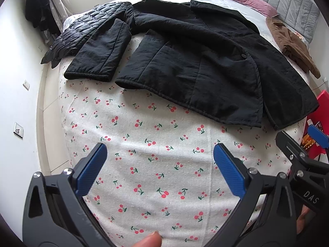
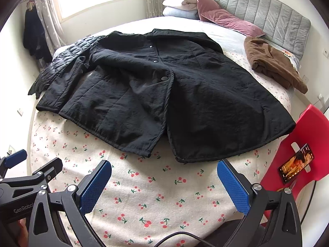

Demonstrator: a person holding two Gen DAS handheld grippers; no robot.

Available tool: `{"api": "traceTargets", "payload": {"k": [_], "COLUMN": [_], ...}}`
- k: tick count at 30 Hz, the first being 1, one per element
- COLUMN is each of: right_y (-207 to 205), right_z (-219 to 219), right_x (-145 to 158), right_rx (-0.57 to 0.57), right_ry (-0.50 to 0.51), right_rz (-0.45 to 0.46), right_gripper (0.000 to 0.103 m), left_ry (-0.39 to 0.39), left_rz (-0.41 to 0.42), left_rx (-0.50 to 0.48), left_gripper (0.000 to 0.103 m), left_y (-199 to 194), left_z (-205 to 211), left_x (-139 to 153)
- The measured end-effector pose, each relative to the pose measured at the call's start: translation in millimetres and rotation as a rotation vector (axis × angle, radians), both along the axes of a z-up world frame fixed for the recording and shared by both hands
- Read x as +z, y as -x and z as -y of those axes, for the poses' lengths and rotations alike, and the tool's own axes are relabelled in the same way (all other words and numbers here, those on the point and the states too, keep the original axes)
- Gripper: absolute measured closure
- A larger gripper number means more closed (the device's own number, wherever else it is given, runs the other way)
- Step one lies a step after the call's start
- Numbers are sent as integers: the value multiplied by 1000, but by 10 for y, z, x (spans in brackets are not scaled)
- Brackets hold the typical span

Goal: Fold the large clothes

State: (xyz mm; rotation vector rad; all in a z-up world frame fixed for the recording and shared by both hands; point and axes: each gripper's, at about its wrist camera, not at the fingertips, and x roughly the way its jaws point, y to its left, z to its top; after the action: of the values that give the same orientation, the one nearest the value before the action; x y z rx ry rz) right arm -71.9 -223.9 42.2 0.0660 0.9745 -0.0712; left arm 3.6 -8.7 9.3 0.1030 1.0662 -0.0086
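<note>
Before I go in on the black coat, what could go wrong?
The black coat overlaps the quilted jacket at its far sleeve, so a grab there may drag both. Its right hem reaches the bed edge beside the red chair holding a phone; a swing could knock it.

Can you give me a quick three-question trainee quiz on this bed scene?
1. True or false: the left gripper holds the black jacket.
2. The brown garment lies: A) on the red chair B) on the bed near the headboard C) under the jacket.
3. Fill in: the phone rests on the ___.

Key: 1 false, both the left gripper and the right gripper are open above the sheet; 2 B; 3 red chair.
</note>
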Motion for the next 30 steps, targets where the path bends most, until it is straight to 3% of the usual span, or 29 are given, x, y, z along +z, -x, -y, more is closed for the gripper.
{"api": "traceTargets", "payload": {"k": [30], "right_y": [-1], "right_z": [-56], "right_x": [22], "right_rx": [8], "right_ry": [13], "right_rz": [4], "right_gripper": [0], "left_ry": [-1], "left_rz": [-6], "left_rx": [-1], "left_gripper": [0], "left_y": [13], "left_z": [-51], "left_x": [-31]}}
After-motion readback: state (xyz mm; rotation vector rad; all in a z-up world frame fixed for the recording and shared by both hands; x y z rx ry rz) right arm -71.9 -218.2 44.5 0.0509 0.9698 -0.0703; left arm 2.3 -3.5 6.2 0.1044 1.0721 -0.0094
